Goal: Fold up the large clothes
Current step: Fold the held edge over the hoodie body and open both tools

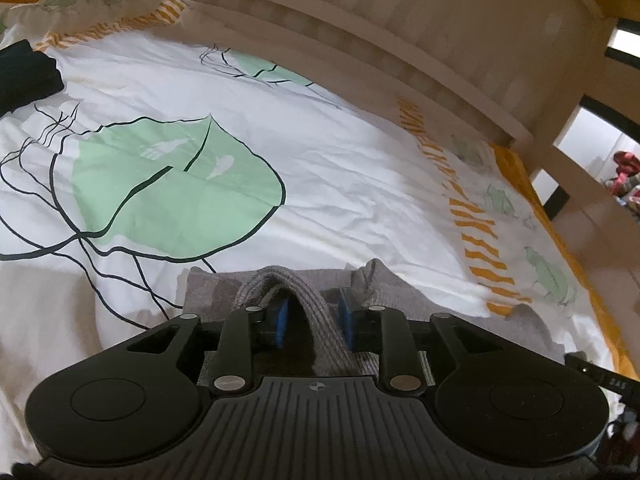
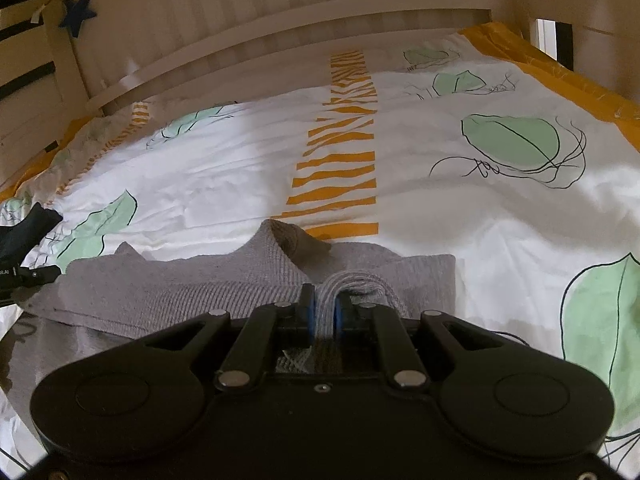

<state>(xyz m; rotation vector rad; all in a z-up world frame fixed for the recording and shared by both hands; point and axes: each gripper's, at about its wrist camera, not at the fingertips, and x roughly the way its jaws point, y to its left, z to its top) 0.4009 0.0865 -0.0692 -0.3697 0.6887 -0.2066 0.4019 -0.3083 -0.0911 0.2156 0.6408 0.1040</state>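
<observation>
The grey knit garment [image 2: 192, 292] lies rumpled on the bed, on a white duvet [image 1: 320, 152] printed with green leaves and orange stripes. The left gripper [image 1: 314, 320] has its jaws apart with a raised ribbed band of the garment arching between the blue pads [image 1: 282, 320] — whether they touch the fabric I cannot tell. The right gripper [image 2: 324, 314] has its jaws pressed together on a ribbed fold of the same garment, the cloth pinched between the pads and bunching just ahead of them. A thick fold of the garment rises in front of the right gripper. Near the left edge of the duvet lies a dark folded cloth [image 1: 26, 76], well apart from the garment. A pale wooden bed rail [image 2: 280, 28] bounds the far side — a dark blue star [image 2: 78, 10] hangs on it
</observation>
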